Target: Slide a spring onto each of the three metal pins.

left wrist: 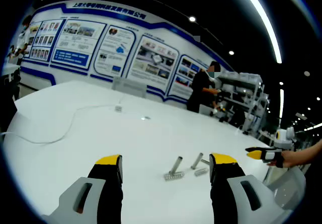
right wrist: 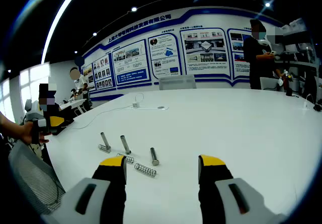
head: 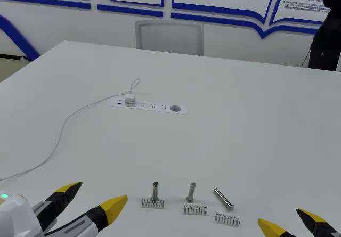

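Pins, three, in a row near the front edge of the bench [head: 240, 141]: left pin [head: 155, 190] and middle pin [head: 191, 190] upright; right pin [head: 224, 199] tilted or lying, cannot tell which. Springs, three, lying flat, one just before each pin: left spring [head: 153, 203], middle spring [head: 195, 209], right spring [head: 227, 219]; none on a pin yet. Left claw [head: 95, 194] spread, empty, near the row's left end. Right claw [head: 287, 222] spread, empty, near its right end. Judged step: first spring pick-up. Pinch lightly across the coils near one end, leave the bore clear, steady the pin with the other claw, line up bore over tip, then slide down. Beyond: power strip [head: 152, 106], cable [head: 58, 136].
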Demonstrator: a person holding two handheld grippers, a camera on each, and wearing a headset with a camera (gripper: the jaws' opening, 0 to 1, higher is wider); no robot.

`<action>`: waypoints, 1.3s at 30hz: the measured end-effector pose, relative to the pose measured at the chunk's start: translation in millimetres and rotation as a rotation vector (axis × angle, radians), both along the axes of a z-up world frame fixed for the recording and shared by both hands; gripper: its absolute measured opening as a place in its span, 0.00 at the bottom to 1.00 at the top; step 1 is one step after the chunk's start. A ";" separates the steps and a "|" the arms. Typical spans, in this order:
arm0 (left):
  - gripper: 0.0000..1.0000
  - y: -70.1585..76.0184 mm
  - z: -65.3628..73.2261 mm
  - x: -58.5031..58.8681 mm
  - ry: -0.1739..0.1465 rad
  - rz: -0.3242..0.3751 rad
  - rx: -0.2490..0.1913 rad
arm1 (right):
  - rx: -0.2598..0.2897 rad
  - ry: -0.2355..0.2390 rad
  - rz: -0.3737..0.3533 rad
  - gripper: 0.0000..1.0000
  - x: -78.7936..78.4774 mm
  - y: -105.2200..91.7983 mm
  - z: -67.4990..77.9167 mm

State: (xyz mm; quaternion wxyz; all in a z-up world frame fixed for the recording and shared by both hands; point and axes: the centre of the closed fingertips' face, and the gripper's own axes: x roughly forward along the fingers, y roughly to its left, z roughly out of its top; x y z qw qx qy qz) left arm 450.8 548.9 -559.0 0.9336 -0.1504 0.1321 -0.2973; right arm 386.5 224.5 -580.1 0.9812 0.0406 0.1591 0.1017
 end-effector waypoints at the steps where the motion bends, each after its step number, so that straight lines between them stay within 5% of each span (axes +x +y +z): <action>1: 0.72 0.5 0.2 0.4 0.001 0.003 -0.002 | -0.001 -0.002 0.001 0.58 0.1 0.1 0.3; 5: 0.71 0.4 -2.0 -0.2 0.008 -0.002 0.018 | 0.007 0.005 0.001 0.59 0.5 0.1 -1.7; 11: 0.70 -1.7 -3.4 -0.7 0.001 -0.012 0.038 | -0.051 0.004 0.021 0.58 -0.2 2.9 -1.4; 24: 0.69 -3.4 -8.3 -2.2 0.024 -0.017 0.046 | -0.026 0.018 0.012 0.57 -1.0 -0.8 -5.2; 32: 0.66 -5.9 -4.6 -3.4 0.008 -0.027 0.046 | 0.031 0.028 -0.007 0.58 -0.6 -3.7 -7.5; 39: 0.65 -10.0 -9.4 -5.5 0.030 -0.051 0.046 | 0.073 0.026 -0.050 0.58 -0.8 -12.3 -7.8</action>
